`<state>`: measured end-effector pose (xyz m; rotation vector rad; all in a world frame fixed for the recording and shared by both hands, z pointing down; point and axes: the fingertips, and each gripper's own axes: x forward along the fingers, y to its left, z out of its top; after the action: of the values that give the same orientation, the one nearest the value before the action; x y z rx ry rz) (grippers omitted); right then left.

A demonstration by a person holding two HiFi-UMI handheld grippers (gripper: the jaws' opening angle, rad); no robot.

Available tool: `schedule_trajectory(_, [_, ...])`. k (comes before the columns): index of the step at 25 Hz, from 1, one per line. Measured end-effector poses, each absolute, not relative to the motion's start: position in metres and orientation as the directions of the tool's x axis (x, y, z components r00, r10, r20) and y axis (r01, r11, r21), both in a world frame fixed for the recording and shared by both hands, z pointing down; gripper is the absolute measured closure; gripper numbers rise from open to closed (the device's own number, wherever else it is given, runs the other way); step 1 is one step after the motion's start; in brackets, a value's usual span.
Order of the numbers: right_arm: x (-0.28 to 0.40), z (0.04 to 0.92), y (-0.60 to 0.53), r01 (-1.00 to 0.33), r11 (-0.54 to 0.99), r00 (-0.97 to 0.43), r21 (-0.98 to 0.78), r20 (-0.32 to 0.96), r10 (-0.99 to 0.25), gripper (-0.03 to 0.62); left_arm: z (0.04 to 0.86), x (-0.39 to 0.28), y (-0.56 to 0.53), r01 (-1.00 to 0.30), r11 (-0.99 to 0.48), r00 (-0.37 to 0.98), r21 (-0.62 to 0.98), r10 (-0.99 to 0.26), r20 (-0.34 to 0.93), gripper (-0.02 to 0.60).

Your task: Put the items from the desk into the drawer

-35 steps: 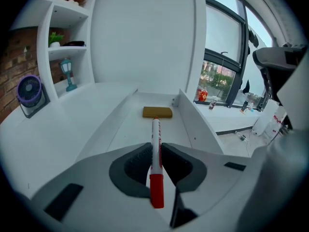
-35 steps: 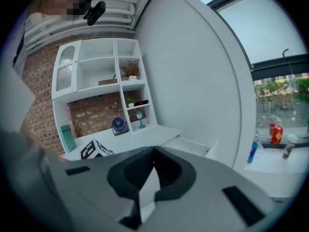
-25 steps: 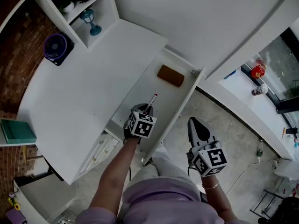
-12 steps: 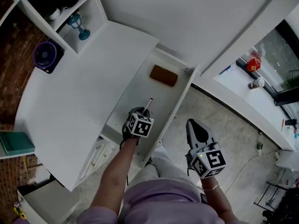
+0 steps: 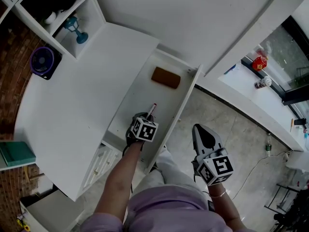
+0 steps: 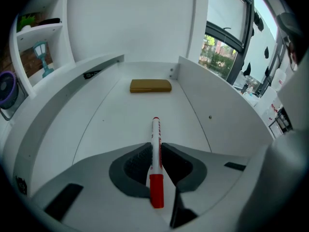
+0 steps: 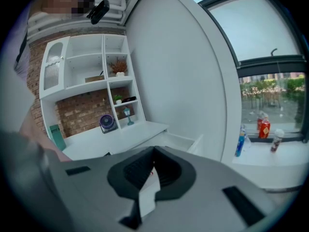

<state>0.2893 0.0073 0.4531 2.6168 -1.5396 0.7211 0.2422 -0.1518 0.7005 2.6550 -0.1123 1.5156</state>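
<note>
Lower than a second ago, our left gripper (image 5: 147,117) has sunk into the open drawer (image 5: 186,102), and the whole desk has slid a little toward the upper left of the head view. Its jaws stand partly closed, clamped on a white marker (image 6: 155,151) at either side of the barrel. The marker's red cap sits at the near end, back by the base of the jaws, and its white body reaches out past the fingertips toward the far end of the drawer. We cannot tell whether the tip touches the drawer floor.

At that far end, well apart from the marker, a brown block (image 5: 165,77) lies flat, crosswise to the drawer's length.

Our right gripper (image 5: 201,129) hangs at the lower right of the head view, outside the drawer and over the tiled floor (image 5: 231,129), its jaws brought together at the tips with nothing between them.

On the white desk (image 5: 82,91), at the upper left, a purple fan (image 5: 42,62) stands beside the shelf unit (image 5: 94,11), which holds a small blue lantern (image 5: 75,29). At the left edge lies a green book (image 5: 17,153).
</note>
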Motion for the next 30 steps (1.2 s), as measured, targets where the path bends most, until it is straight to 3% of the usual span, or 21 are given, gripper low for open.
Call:
schedule_trajectory(25, [0.292,0.458,0.013,-0.828,-0.522,0.410,-0.206,0.412,-0.813,0.589,0.720,0.236,-0.149,-0.114,-0.993,0.462,0.040,-0.018,0.887,0.515])
schedule_trajectory(30, [0.291,0.458,0.012,-0.830,-0.517,0.404,-0.212,0.412,-0.817,0.589,0.718,0.236,-0.150,-0.124,-0.990,0.473,0.061,-0.004,0.881,0.487])
